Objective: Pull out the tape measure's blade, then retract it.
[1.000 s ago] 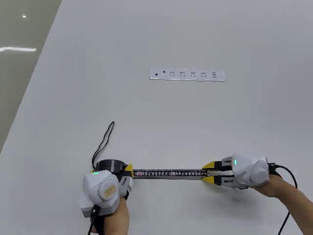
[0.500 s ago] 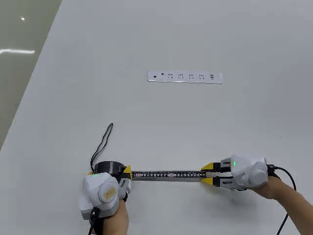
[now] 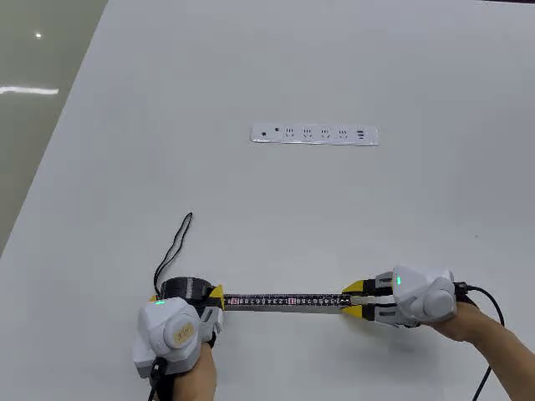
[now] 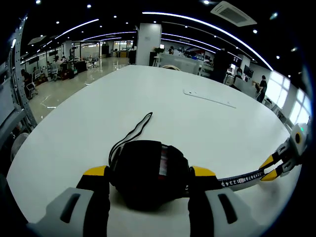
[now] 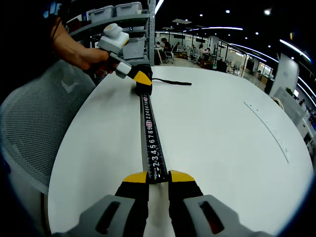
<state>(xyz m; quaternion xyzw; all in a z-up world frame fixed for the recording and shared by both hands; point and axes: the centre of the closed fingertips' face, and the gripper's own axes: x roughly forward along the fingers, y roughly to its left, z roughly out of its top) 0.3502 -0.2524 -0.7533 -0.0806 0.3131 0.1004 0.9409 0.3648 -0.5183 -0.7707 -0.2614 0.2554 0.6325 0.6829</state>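
Black tape measure case (image 3: 185,290) clamped between left gripper (image 4: 149,173) jaws, blade (image 5: 150,136) end pinched by right gripper (image 5: 158,177) jaws

Right hand-held gripper (image 5: 158,176): yellow-tipped jaws were closed on the end of the blade (image 5: 150,129). Blade: black, numbered (digits rising away from the jaws), lay flat along the white counter (image 5: 212,123) up to the tape measure case (image 5: 144,66). The case was gripped by the left hand-held gripper (image 5: 138,74), held in a hand (image 5: 88,57). Black strap (image 5: 173,82) trailed beyond the case. Power strip (image 5: 269,126): lay well apart, to the right.
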